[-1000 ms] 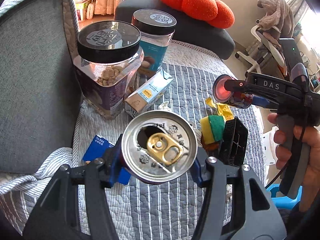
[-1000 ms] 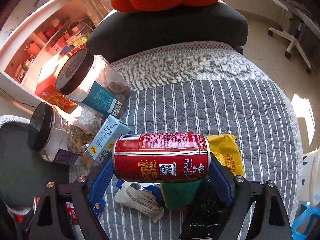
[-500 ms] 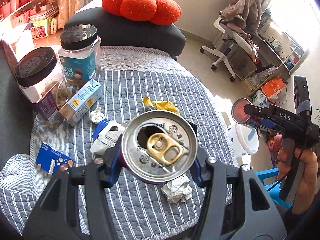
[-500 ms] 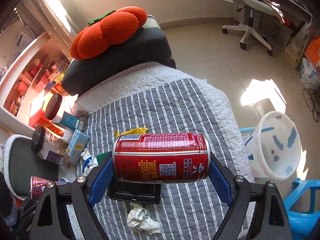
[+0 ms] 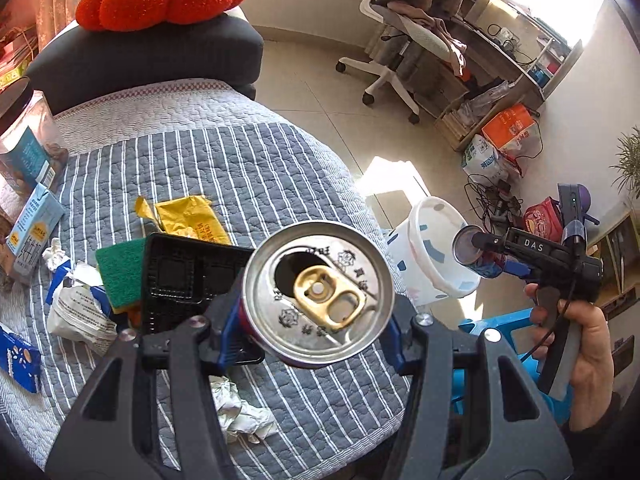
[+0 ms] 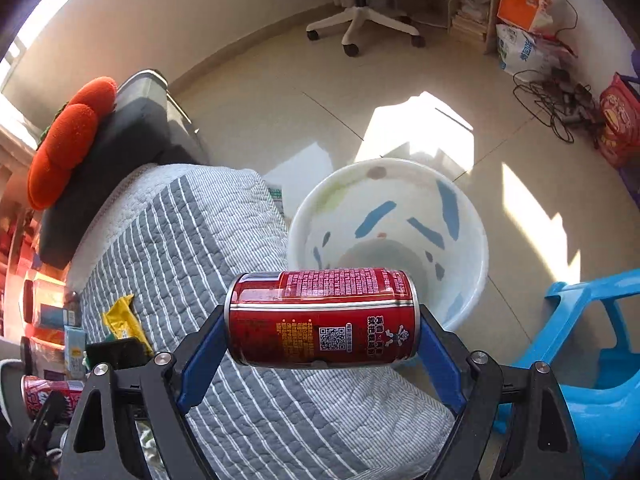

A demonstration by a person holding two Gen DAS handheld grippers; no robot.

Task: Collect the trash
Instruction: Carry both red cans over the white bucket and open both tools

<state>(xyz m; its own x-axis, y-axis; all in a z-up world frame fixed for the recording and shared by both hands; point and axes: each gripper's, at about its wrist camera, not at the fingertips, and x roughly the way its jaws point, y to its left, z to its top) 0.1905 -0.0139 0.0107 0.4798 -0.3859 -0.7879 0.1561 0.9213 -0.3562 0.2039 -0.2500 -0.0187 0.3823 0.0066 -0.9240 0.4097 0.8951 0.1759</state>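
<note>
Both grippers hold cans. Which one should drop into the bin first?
Right. Its red can already sits at the bin rim, over the opening. The left gripper and its can are over the quilt.

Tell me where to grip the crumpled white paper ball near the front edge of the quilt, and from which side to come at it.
Take the crumpled paper ball across its middle, coming down from above. It lies loose on the striped quilt, an irregular wad with no handle or firm edge, so squeezing its bulk is probably surest. Nothing touches it on the side toward the quilt's edge. Both grippers hold cans now, so one must empty first.
</note>
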